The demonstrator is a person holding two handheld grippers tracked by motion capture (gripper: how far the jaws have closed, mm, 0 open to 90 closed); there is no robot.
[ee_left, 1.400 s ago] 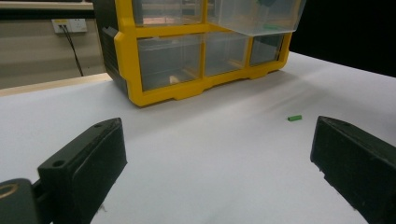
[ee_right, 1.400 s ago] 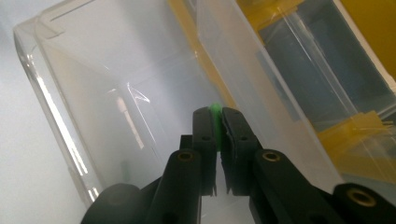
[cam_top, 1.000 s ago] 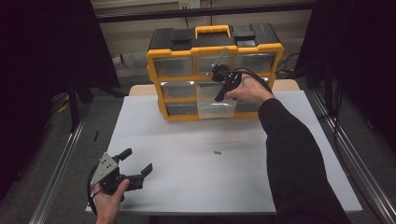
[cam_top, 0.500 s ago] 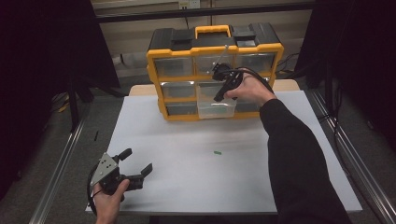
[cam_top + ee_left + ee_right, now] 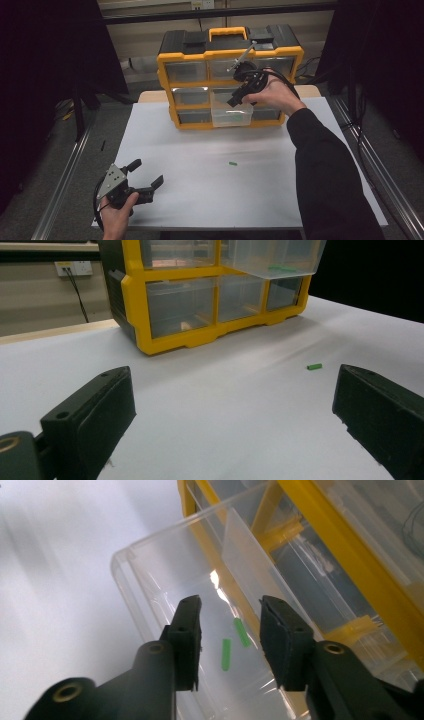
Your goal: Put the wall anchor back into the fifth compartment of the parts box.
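Two green sticks [image 5: 226, 654] lie in the clear drawer [image 5: 231, 116], which is pulled out of the yellow box [image 5: 227, 52] at the far edge of the table [image 5: 210, 150]; one more green stick [image 5: 232, 163] lies out on the table, near its middle, well apart from the box. Our right gripper [image 5: 239, 95] hangs just over the open drawer; its jaws have just been opening, they stand apart now, and nothing is between them; the sticks lie loose on the drawer floor below the jaws. Our left gripper [image 5: 147, 175] rests near the near left corner of the table; its jaws stand wide and hold nothing.

We think the step now is to drop sticks into the drawer and go for the last one. To do it well, we should lift the right gripper straight up and clear of the drawer wall, so we do not bump it or push the drawer; then we come down over the stick on the table with jaws wide, one on each long side; we pinch it gently at its middle, since it is small and could flip away; we let go low inside the drawer, so it does not bounce out.
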